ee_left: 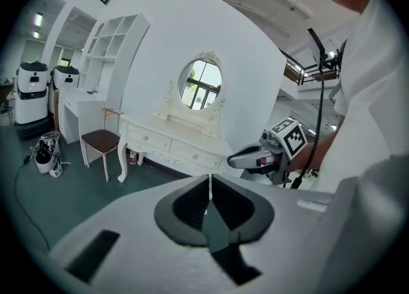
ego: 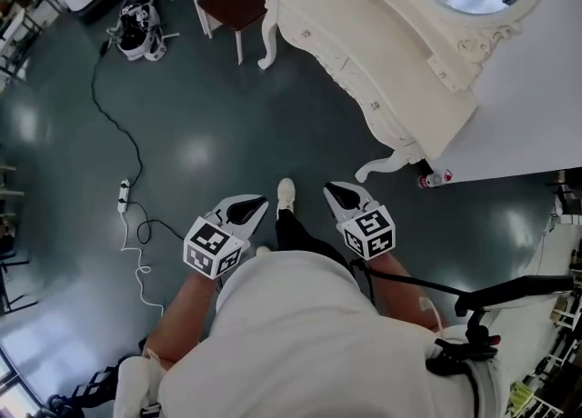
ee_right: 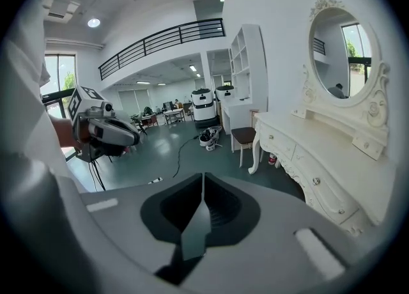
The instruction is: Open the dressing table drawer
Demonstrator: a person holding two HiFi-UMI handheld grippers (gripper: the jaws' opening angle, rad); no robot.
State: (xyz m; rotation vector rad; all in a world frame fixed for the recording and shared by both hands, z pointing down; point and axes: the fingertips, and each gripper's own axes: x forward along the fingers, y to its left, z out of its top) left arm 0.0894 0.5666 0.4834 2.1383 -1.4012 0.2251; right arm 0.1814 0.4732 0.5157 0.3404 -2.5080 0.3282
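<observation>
The left gripper (ego: 255, 206) sits low in front of the person, jaws all but closed, nothing between them. The right gripper (ego: 336, 194) beside it is closed and empty too. Both point over the floor (ego: 227, 134) at the dressing table (ego: 391, 53), well apart from them, with its drawers (ee_right: 323, 190) all pushed in. I'd call this the approach. Next, one gripper must spread its jaws, reach a knob (ee_right: 316, 181), close on it and pull straight out.
</observation>
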